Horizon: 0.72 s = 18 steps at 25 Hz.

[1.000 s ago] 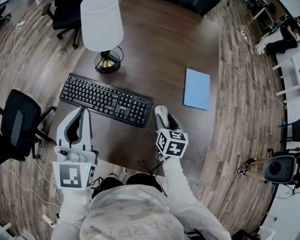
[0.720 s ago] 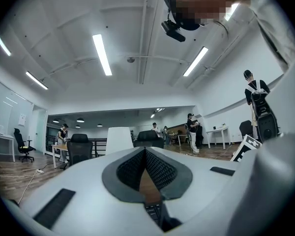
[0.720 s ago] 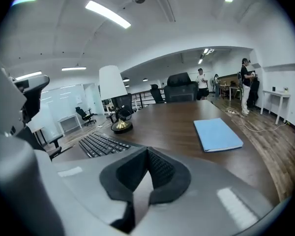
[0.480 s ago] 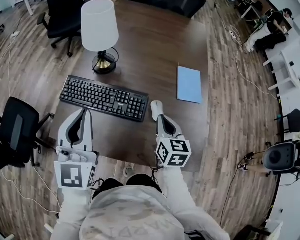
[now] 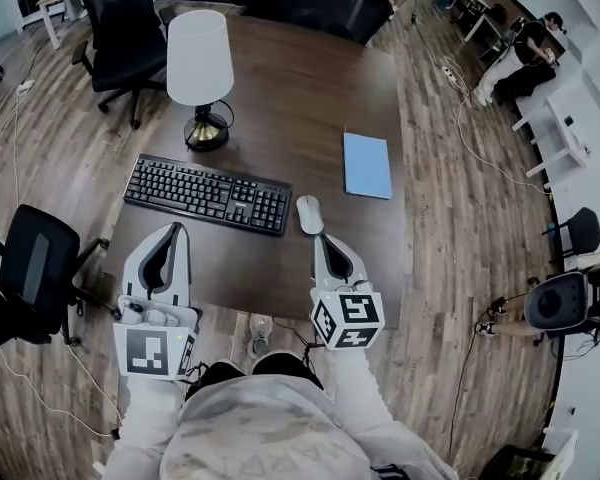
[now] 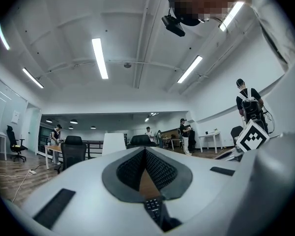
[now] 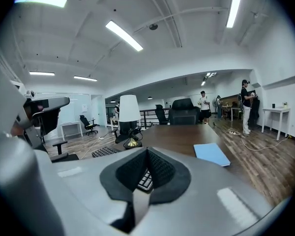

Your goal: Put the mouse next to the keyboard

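bright even office light, heavy fisheye
ceiling strip lights (image 6: 99, 58) blow out white up top in both gripper views, edges bend and go dark at the corners

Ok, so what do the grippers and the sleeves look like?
The left gripper and right gripper are pale grey shells tapering to two jaws lined with dark ribbed pads. Each carries a white cube with black square markers. The sleeves are light grey.

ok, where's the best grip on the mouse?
Across its two long sides, near the middle, coming from the person's side with the right tool. The mouse lies lengthwise away from the person, and the keyboard crowds its left.
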Available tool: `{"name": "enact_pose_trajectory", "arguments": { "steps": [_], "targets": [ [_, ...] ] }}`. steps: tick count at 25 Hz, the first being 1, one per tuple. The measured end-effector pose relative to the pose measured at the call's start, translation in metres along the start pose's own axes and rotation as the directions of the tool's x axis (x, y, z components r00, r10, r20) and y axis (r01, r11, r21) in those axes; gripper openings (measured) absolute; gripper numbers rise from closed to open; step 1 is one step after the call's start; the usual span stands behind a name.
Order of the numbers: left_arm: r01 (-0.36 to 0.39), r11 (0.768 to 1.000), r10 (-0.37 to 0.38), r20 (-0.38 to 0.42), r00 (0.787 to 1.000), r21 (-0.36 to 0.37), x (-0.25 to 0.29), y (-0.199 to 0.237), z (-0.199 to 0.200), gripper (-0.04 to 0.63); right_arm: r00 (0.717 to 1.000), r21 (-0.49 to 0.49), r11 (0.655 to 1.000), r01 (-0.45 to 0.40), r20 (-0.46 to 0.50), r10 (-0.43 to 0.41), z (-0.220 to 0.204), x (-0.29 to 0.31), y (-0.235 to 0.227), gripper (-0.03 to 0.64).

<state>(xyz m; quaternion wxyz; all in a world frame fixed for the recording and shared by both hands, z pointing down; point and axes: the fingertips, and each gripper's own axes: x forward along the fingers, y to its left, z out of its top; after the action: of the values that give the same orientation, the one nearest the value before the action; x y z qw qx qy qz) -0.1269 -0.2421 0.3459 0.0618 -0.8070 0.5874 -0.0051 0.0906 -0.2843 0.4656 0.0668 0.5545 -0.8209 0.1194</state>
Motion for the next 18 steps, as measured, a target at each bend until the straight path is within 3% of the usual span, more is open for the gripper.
{"name": "enact_pose_trajectory", "arguments": {
  "steps": [18],
  "targets": [
    [0.047,0.999,-0.046,0.047,0.998,-0.006,-0.042,-0.022,0.025,0.006,0.99,-0.059,0.998,-0.003,0.141,0.012,0.055,-0.082,0.033,0.011]
  ]
}}
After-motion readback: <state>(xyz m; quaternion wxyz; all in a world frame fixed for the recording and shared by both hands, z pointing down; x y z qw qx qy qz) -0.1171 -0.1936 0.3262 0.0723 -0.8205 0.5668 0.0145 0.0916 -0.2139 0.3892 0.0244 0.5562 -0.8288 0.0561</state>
